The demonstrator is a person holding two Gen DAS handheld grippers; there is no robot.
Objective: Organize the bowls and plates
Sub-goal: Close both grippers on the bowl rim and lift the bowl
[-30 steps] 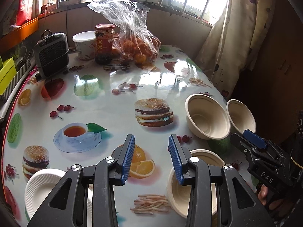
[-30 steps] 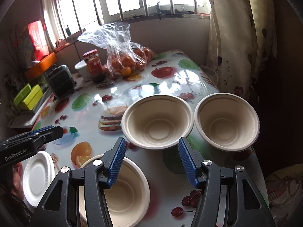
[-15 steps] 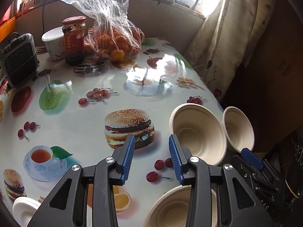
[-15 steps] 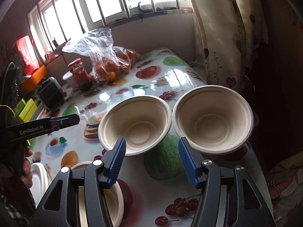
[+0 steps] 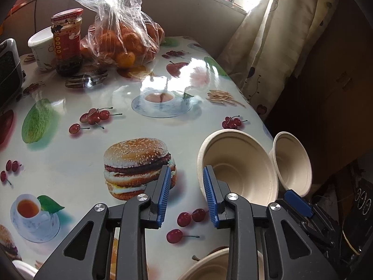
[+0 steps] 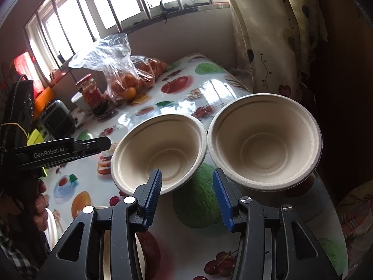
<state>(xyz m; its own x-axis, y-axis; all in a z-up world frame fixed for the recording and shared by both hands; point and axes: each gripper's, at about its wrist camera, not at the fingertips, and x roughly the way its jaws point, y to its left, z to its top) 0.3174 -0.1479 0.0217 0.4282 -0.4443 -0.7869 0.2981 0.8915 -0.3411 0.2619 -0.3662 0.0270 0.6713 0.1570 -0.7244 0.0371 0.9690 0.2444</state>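
Note:
Two tan pulp bowls stand side by side near the table's right edge: a middle bowl (image 5: 237,170) (image 6: 160,154) and an outer bowl (image 5: 293,161) (image 6: 265,142). A third tan bowl (image 5: 209,267) lies close under both grippers. A white plate (image 6: 50,228) peeks in at the left. My left gripper (image 5: 186,175) hangs by the middle bowl's left rim, jaws closing, pads touching nothing. My right gripper (image 6: 186,177) is at the middle bowl's near rim, jaws closing, its left finger over the rim and no pad pressing on it.
A clear bag of oranges (image 5: 126,39), a red-lidded jar (image 5: 67,42), a white tub (image 5: 42,46) and a small grey heater (image 5: 9,70) stand at the table's far end. A curtain (image 5: 275,46) hangs past the right edge. A hand (image 6: 39,200) holds the left gripper.
Both grippers have come closer to the two bowls, the left one sliding right across the table. Both pairs of jaws have narrowed. The bowls have not moved.

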